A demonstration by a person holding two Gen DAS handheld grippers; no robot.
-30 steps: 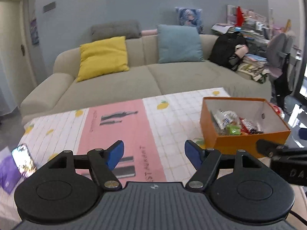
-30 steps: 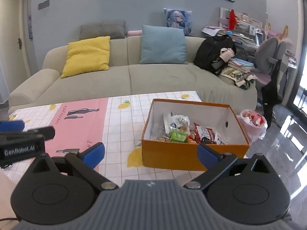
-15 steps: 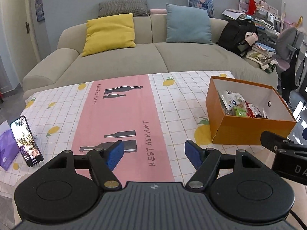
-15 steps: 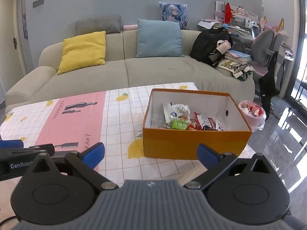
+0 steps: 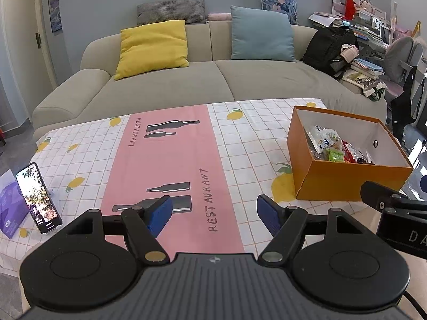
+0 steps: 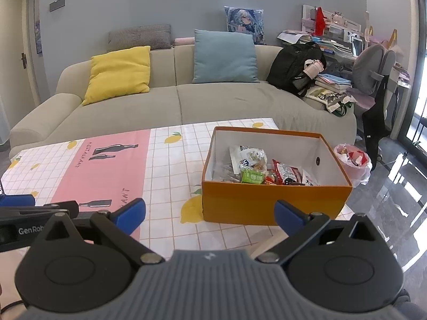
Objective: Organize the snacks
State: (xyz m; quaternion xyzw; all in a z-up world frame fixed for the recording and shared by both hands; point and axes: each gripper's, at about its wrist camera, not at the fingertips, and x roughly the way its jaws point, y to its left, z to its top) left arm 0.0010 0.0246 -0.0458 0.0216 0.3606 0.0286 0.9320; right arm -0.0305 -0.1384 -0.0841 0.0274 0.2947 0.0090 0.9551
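Note:
An orange box (image 6: pixel 275 202) stands on the right part of the table, open at the top. Several snack packets (image 6: pixel 256 166) lie inside it. It also shows in the left wrist view (image 5: pixel 347 184) with the snack packets (image 5: pixel 333 146). My left gripper (image 5: pixel 214 214) is open and empty, above the table's near edge over the pink strip. My right gripper (image 6: pixel 210 214) is open and empty, just in front of the box's near wall.
The table has a checked lemon cloth (image 5: pixel 256 144) with a pink strip (image 5: pixel 170 160). A phone (image 5: pixel 37 197) leans on a purple pack (image 5: pixel 10 210) at the left edge. A sofa (image 5: pixel 208 80) stands behind; a pink-lined bin (image 6: pixel 352 162) sits right of the table.
Both grippers have risen and drawn back, so more of the table shows. Both stayed open and empty. The box has not moved.

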